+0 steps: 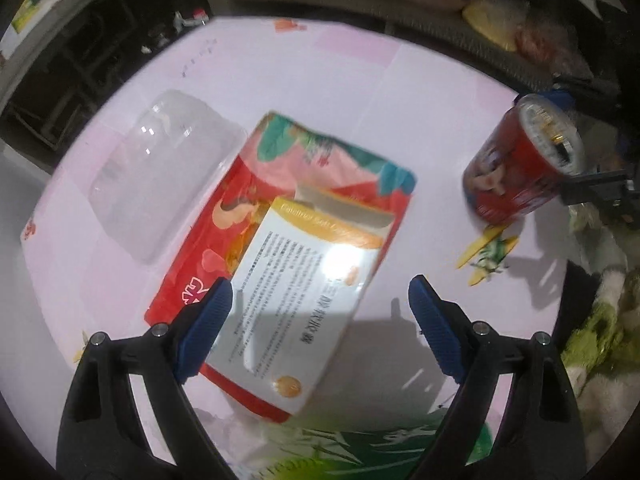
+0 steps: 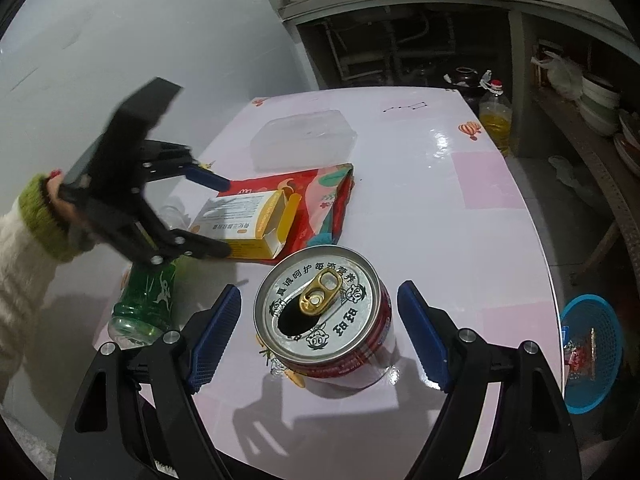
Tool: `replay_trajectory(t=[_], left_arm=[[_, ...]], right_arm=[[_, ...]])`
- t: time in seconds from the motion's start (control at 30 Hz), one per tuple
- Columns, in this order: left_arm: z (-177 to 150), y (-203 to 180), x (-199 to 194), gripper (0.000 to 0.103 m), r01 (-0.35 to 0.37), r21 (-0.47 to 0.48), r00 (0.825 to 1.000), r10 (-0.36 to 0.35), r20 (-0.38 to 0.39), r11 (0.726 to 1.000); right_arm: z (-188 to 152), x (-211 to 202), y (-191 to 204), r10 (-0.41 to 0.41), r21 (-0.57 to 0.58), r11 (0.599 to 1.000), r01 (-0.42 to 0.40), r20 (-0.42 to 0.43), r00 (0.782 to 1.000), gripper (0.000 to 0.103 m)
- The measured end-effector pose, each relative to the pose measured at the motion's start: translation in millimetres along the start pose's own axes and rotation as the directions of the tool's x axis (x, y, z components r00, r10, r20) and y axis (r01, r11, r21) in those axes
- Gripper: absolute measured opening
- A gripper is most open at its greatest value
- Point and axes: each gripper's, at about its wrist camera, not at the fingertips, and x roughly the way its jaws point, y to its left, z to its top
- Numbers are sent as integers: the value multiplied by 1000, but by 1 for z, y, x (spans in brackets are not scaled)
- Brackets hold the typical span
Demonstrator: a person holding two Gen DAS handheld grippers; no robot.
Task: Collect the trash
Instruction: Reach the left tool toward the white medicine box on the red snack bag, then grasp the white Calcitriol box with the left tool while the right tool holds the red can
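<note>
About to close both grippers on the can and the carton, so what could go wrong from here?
1. The red can is opened and stands near the table edge between the open right gripper; a skewed squeeze might tip it or spill dregs.
2. The white carton lies loose on the red snack bag, open flap up; the open left gripper might crush it or drag the bag.

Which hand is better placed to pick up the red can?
The right. The right gripper has open jaws on either side of the upright red can, while the left gripper hovers over the white and yellow box.
</note>
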Motion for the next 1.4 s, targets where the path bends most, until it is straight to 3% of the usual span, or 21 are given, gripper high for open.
replay_trajectory(t=[0.13, 0.33, 0.47, 0.73, 1.13, 1.4], left_arm=[[2, 5, 14, 86, -5, 15, 999, 6, -50, 1000], [5, 7, 14, 85, -7, 10, 999, 7, -49, 1000], [6, 3, 23, 85, -49, 41, 996, 52, -72, 998], [10, 2, 23, 82, -76, 30, 994, 78, -81, 997], [6, 6, -24, 79, -73, -73, 996, 77, 52, 995], [21, -11, -73, 79, 1, -169, 976, 36, 217, 986]], right_arm=[[0, 3, 1, 7, -12, 1000, -7, 1, 1000, 78], [-1, 5, 2, 12, -18, 1000, -12, 7, 1000, 72], [-3, 6, 1, 4, -15, 1000, -3, 4, 1000, 69], [-5, 5, -2, 0, -5, 1000, 0, 14, 1000, 68], [-8, -13, -8, 5, 43, 999, -8, 68, 998, 67], [-10, -44, -21, 2, 120, 993, -20, 148, 989, 67]])
